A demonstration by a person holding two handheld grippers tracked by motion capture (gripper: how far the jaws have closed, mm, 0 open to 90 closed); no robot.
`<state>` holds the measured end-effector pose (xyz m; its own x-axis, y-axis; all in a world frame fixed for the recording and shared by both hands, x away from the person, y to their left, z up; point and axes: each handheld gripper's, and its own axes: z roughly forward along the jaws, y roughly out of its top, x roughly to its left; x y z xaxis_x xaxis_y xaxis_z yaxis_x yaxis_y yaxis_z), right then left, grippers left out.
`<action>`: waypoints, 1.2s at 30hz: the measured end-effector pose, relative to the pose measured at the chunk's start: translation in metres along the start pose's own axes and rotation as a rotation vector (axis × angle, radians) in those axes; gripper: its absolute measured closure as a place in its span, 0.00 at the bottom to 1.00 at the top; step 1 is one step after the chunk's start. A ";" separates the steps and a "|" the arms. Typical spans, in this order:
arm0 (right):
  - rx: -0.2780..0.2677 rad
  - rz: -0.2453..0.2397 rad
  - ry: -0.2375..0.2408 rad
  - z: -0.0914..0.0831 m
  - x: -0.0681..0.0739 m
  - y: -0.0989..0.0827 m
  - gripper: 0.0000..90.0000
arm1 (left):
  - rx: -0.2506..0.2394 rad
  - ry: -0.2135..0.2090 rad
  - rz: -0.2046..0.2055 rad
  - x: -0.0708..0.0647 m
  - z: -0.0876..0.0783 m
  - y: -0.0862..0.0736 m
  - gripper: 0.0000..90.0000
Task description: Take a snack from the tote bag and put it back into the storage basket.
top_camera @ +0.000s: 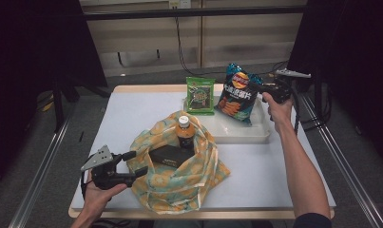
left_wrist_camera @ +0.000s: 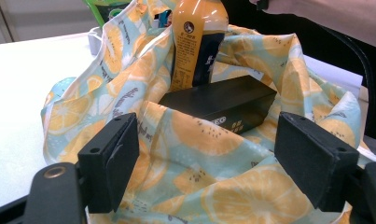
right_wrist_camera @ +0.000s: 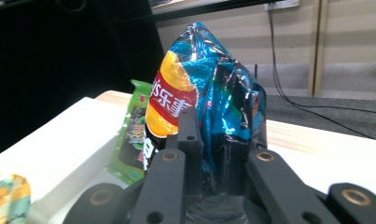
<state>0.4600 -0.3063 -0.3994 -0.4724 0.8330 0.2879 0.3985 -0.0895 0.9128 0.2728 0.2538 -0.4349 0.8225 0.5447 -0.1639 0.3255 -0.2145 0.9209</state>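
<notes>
My left hand-held gripper (left_wrist_camera: 213, 163) is nearest, its two black jaws standing wide apart with the near edge of a lemon-print cloth bag (left_wrist_camera: 209, 186) lying between them; the pads do not press on it. Just beyond, inside the open bag, a black box (left_wrist_camera: 223, 102) lies flat, and behind it an orange drink bottle (left_wrist_camera: 195, 42) stands upright. In the high view this bag (top_camera: 179, 180) sits at the near middle of the white table (top_camera: 127, 118), with my left hand-held gripper (top_camera: 132, 164) at its left edge. My right hand-held gripper (right_wrist_camera: 213, 163) is closed narrowly on the side of a blue chip bag (right_wrist_camera: 213, 88), which stands upright in a white tray (top_camera: 236, 135) at the far right of the table. A green snack packet (top_camera: 200, 95) leans just beside the chip bag (top_camera: 236, 95) at the tray's far left
</notes>
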 end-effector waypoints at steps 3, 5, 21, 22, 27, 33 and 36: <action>-0.003 0.005 -0.029 0.000 -0.004 -0.001 0.87 | -0.003 0.001 -0.006 0.000 0.000 0.000 0.24; -0.006 0.007 -0.033 0.001 -0.004 -0.003 0.81 | 0.001 0.001 -0.004 0.001 0.000 0.000 0.24; 0.020 0.028 -0.102 -0.008 -0.009 -0.005 0.38 | 0.024 0.001 0.008 -0.002 0.001 0.000 0.24; 0.022 0.026 -0.100 -0.010 -0.010 -0.005 0.37 | 0.025 0.001 0.009 -0.002 0.001 0.000 0.24; 0.038 -0.003 -0.111 -0.017 -0.006 -0.009 0.34 | 0.019 -0.010 0.007 -0.002 0.001 0.000 0.24; 0.046 -0.016 -0.118 -0.034 -0.007 -0.020 0.34 | 0.023 -0.009 0.008 -0.002 0.002 -0.001 0.24; 0.050 -0.017 -0.114 -0.040 -0.004 -0.023 0.37 | 0.030 0.005 0.014 -0.004 0.002 0.000 0.24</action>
<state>0.4212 -0.3300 -0.4097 -0.3885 0.8910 0.2349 0.4314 -0.0494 0.9008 0.2702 0.2503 -0.4346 0.8249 0.5452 -0.1496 0.3283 -0.2465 0.9119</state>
